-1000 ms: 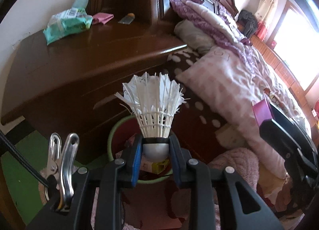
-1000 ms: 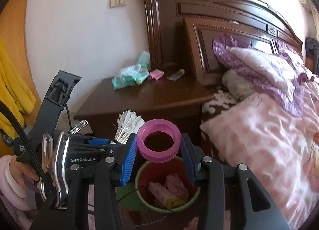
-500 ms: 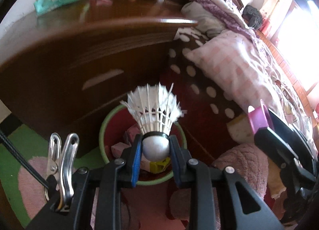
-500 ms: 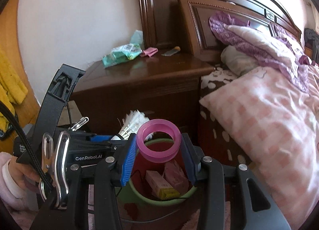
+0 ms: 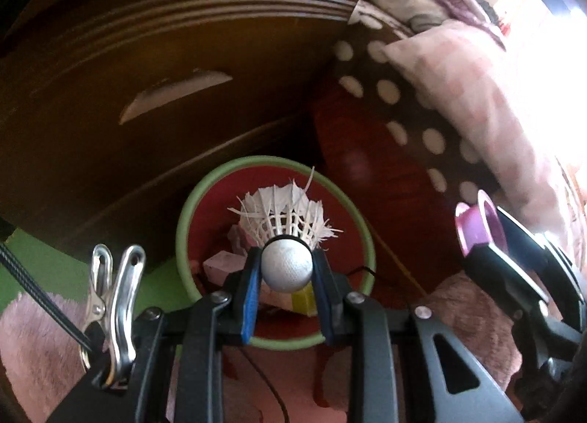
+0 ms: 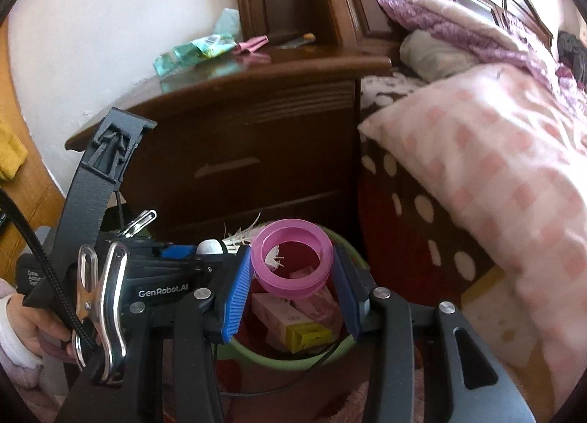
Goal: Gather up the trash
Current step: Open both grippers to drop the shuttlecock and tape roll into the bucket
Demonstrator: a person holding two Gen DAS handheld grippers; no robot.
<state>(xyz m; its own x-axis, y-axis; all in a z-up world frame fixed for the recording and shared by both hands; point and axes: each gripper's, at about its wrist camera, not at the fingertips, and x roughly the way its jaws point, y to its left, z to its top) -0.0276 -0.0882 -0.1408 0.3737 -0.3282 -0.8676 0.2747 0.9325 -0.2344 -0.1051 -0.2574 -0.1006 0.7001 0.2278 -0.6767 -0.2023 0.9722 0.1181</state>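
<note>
My left gripper is shut on a white shuttlecock by its round cork, feathers pointing away, right above the green-rimmed red bin. My right gripper is shut on a pink plastic ring, held over the same bin, which holds pink and yellow boxes. The right gripper and its ring show at the right in the left wrist view. In the right wrist view the left gripper with the shuttlecock sits just left of the ring.
A dark wooden nightstand stands right behind the bin, with a green packet and a pink cloth on top. The bed with a pink checked quilt fills the right. A pink fluffy rug covers the floor. A hand grips the left tool.
Both grippers have come down toward the bin with their objects still held. The nightstand top has slid up out of the left wrist view, and the bin looks larger.
</note>
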